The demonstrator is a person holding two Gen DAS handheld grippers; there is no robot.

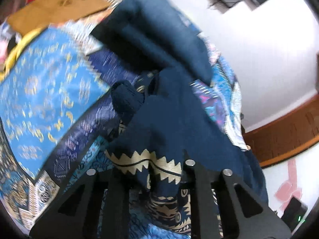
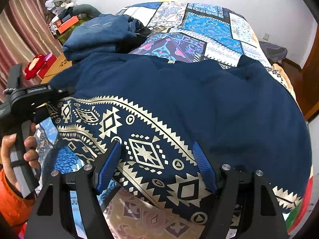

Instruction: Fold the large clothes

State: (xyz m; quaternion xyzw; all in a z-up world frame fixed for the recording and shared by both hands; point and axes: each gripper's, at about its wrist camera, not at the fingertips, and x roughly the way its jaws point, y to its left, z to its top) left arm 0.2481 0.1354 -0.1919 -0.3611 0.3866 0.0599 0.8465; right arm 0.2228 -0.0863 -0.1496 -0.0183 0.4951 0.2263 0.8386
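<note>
Garment: my navy sweatshirt [image 2: 199, 103] with a cream geometric print band lies spread across the patchwork bedspread [image 2: 209, 25], filling most of the right wrist view
Right gripper [image 2: 159, 159]: my blue-padded fingers [image 2: 205, 169] stand wide apart over the printed band, one pad on each side of a star diamond motif; nothing is pinched between them
Left gripper [image 1: 167, 159]: navy fabric [image 1: 169, 119] with the zigzag print bunches between my black fingers and rises away from them; the fingertips are buried under cloth, so I cannot tell how far apart they are or whether they truly clamp it
Left gripper from the right wrist view: it sits at the garment's left edge [image 2: 37, 97], my hand [image 2: 14, 155] wrapped round its handle, orange sleeve below
Other clothes: folded denim jeans [image 2: 99, 35] lie beyond the sweatshirt, touching its far edge
Writing: raised lettering on the left gripper's body is too small to read; no brand or label legible on the garment
Focus: the left wrist view is smeared with blur
</note>
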